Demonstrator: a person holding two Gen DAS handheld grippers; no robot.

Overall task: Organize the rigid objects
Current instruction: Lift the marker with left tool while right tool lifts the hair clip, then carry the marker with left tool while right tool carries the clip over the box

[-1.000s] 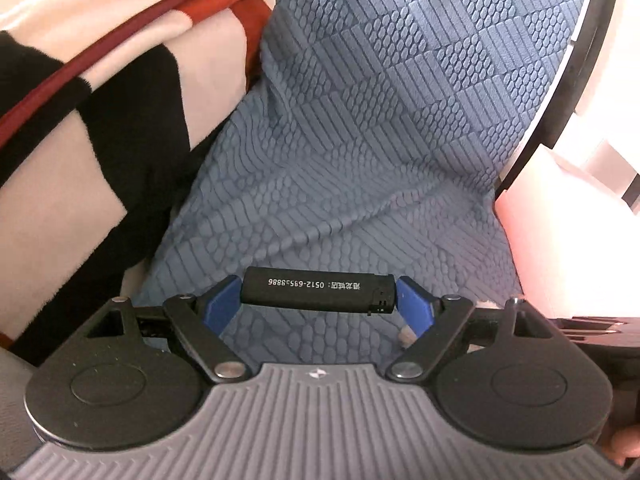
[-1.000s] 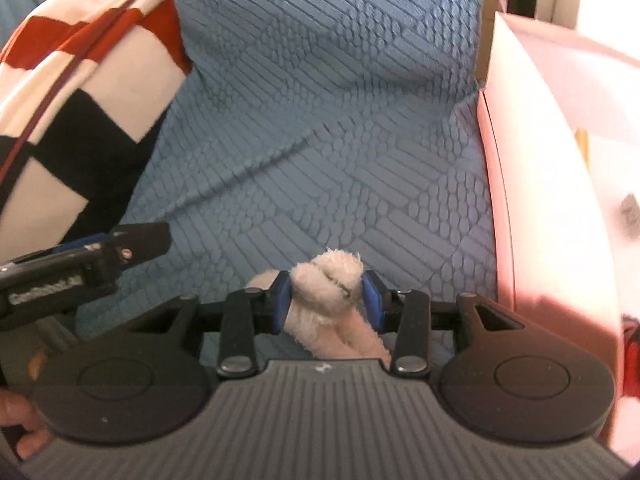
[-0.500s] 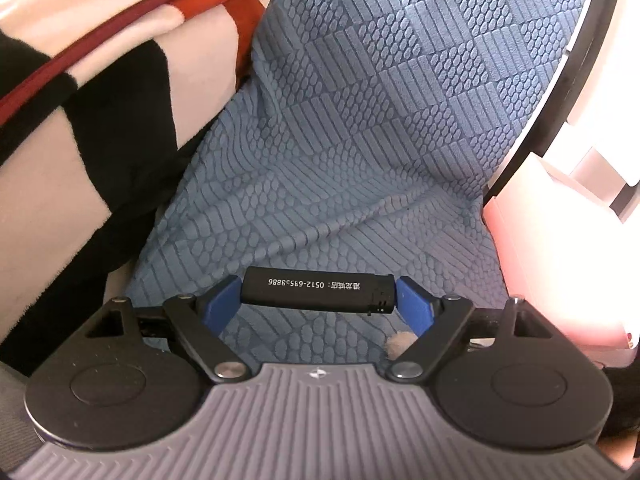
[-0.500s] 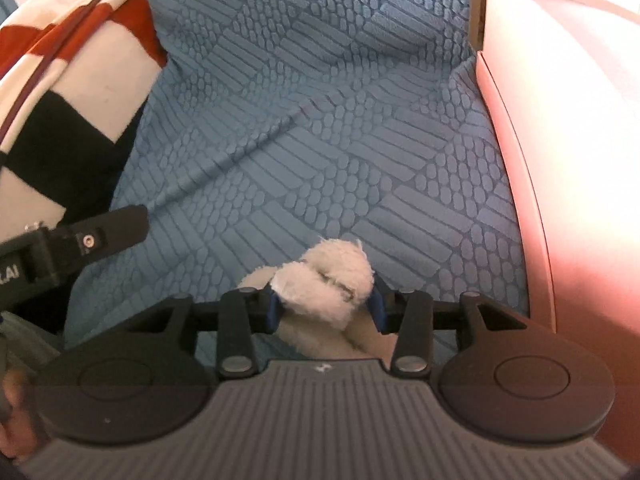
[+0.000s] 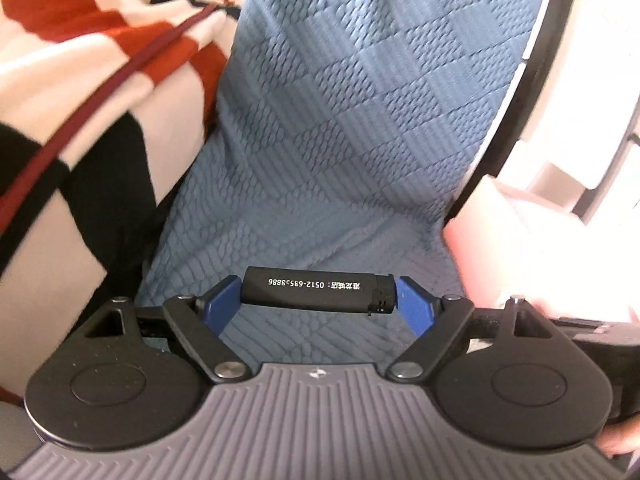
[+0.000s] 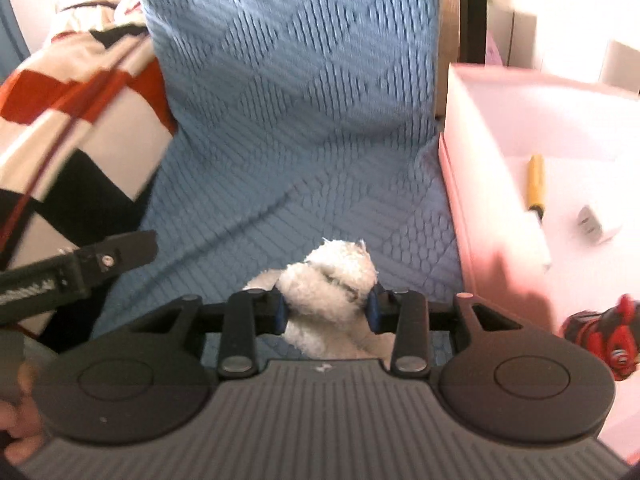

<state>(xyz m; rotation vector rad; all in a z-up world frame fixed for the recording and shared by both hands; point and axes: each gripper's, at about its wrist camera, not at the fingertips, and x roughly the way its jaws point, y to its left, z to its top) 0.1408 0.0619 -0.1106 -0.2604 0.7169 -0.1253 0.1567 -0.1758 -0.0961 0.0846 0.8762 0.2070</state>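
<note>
My left gripper (image 5: 318,294) is shut on a black lighter (image 5: 316,290) with white printing, held lengthwise between the blue pads above the blue textured seat cover (image 5: 340,120). My right gripper (image 6: 326,310) is shut on a white fluffy plush toy (image 6: 328,280), squeezed between its pads over the same blue cover (image 6: 288,100). A pink box (image 6: 472,184) stands open at the right; inside lie a yellow pen-like item (image 6: 535,182), a small white plug (image 6: 598,224) and a red and black toy (image 6: 600,340). The left gripper's finger (image 6: 108,258) shows at the left of the right wrist view.
A striped red, white and black blanket (image 5: 80,100) is bunched at the left, also seen as blanket (image 6: 68,112) in the right wrist view. The pink box corner (image 5: 500,232) sits right of the left gripper. A black frame (image 5: 532,72) edges the seat back.
Both grippers have risen with their loads. In the right wrist view the pink box's inside and its contents have come into sight. The plush toy is squeezed a little tighter.
</note>
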